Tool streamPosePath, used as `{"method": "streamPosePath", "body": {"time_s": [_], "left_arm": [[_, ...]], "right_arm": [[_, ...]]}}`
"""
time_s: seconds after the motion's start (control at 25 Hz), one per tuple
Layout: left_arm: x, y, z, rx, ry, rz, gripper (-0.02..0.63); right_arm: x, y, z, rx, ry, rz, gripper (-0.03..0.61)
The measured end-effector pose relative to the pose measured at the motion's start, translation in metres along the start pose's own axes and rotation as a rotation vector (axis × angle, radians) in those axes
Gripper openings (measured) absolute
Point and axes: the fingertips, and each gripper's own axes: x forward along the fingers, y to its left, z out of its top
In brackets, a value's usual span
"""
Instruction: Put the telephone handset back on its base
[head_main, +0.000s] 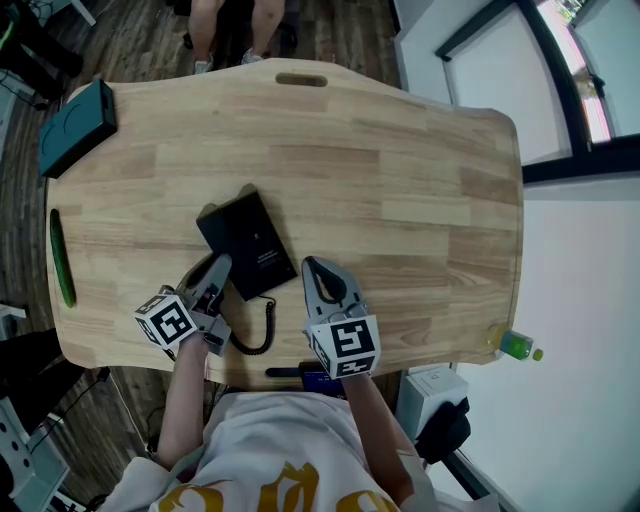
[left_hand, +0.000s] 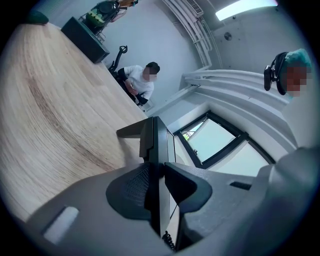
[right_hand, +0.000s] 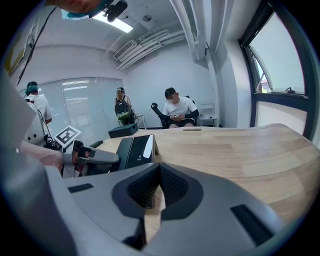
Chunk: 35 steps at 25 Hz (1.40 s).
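A black telephone base (head_main: 252, 240) lies flat on the wooden table (head_main: 400, 180), near its front edge. The black handset (left_hand: 156, 140) lies along the base's left side, and its coiled cord (head_main: 262, 332) loops toward me. My left gripper (head_main: 218, 268) reaches the base's near left corner and is shut on the handset's near end, a thin black slab between the pads (left_hand: 131, 186). My right gripper (head_main: 318, 272) rests just right of the base, shut with nothing in it. In the right gripper view the base (right_hand: 136, 150) and the left gripper (right_hand: 92, 159) show at left.
A dark teal box (head_main: 78, 125) sits at the table's far left corner. A green strip (head_main: 62, 258) lies along the left edge. A green bottle (head_main: 516, 345) stands off the right front corner. A person (right_hand: 176, 109) sits beyond the far edge.
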Motion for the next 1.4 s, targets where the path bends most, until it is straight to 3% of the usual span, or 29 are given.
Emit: {"method": "streamPosePath", "body": {"time_s": [0.52, 0.88, 1.0, 1.16, 1.32, 1.4], "left_arm": [[-0.003, 0.004, 0.001, 0.020, -0.010, 0.059, 0.083], [-0.022, 0.009, 0.009, 0.058, -0.078, 0.144, 0.082], [-0.031, 0.005, 0.016, 0.050, -0.116, 0.147, 0.081], [-0.042, -0.015, 0.024, 0.106, -0.135, 0.123, 0.079], [-0.054, -0.045, 0.033, 0.180, -0.159, 0.081, 0.007], [-0.063, -0.059, 0.036, 0.206, -0.178, 0.064, 0.003]], "right_arm": [[-0.003, 0.002, 0.005, -0.002, -0.019, 0.004, 0.005], [-0.016, 0.009, 0.016, -0.015, -0.048, 0.008, 0.005], [-0.022, 0.012, 0.022, -0.021, -0.070, 0.007, 0.005], [-0.032, 0.021, 0.032, -0.036, -0.105, 0.015, 0.005], [-0.047, 0.034, 0.044, -0.070, -0.145, 0.019, 0.005], [-0.056, 0.040, 0.050, -0.084, -0.166, 0.018, 0.005]]}}
